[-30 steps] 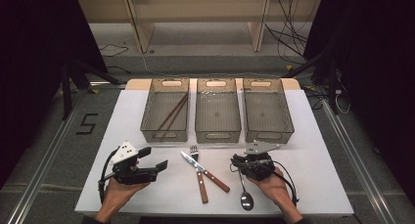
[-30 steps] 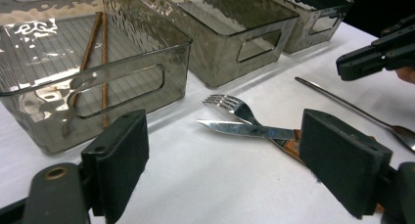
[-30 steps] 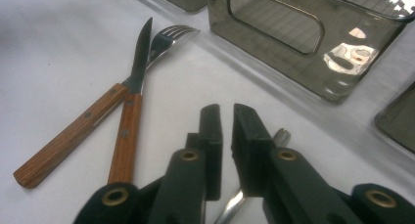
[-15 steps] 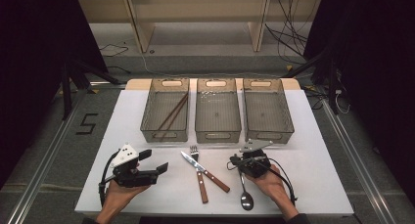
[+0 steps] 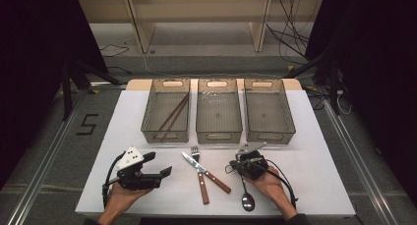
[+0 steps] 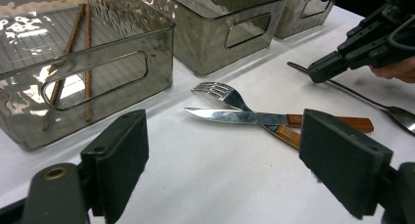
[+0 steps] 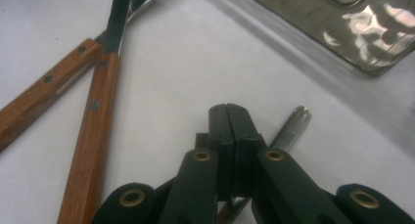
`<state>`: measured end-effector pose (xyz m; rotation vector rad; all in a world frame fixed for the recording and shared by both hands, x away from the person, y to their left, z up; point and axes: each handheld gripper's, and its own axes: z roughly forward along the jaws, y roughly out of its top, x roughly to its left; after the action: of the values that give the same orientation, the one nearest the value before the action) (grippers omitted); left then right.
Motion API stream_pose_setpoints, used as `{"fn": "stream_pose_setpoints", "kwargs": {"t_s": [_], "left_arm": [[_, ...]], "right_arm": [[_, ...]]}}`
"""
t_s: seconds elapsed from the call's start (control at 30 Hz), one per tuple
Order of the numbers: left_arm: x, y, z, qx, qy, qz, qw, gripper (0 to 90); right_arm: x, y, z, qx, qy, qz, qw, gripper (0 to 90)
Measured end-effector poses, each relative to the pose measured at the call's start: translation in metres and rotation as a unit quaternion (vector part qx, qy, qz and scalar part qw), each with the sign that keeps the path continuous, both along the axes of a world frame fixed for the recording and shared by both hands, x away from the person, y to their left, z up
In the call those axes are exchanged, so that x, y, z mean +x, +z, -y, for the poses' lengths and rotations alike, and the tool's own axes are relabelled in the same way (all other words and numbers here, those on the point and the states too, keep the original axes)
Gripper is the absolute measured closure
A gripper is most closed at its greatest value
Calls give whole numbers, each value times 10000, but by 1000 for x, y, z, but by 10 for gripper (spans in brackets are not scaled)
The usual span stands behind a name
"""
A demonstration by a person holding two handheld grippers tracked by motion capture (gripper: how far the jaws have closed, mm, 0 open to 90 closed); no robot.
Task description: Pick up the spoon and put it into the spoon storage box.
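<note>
My right gripper (image 7: 229, 111), matt black with brass-coloured pivots, has just been closing: its jaws stand pressed together with nothing visible between them. The spoon (image 5: 246, 195), slim polished steel, lies on the white tabletop (image 5: 319, 156); its flat handle tip emerges just beside and beyond the closed fingertips, its oval bowl behind them near my palm. Further off to one side cross a fork (image 7: 93, 131) and knife (image 7: 44, 99), both with riveted brown wooden handles. My left gripper (image 6: 225, 155) holds its flat, ribless rectangular pads (image 6: 342, 160) spread wide, empty, facing that cutlery. Ahead stand three smoky translucent plastic bins (image 5: 219, 112), one holding wooden chopsticks (image 5: 172, 117)
</note>
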<state>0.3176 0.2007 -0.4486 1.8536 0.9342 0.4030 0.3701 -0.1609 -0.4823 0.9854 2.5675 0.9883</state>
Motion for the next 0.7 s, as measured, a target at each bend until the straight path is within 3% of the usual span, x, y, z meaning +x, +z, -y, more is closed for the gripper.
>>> {"fn": "stream_pose_setpoints", "kwargs": {"t_s": [0.33,0.7], "left_arm": [[0,-1,-1,68,7,44,10000,184],[0,-1,0,85,5,53,9999,184]], "right_arm": [[-2,0,4,-309,-87,9,9995,900],[-5,3,23,-439,-313,-38,9985,900]]}}
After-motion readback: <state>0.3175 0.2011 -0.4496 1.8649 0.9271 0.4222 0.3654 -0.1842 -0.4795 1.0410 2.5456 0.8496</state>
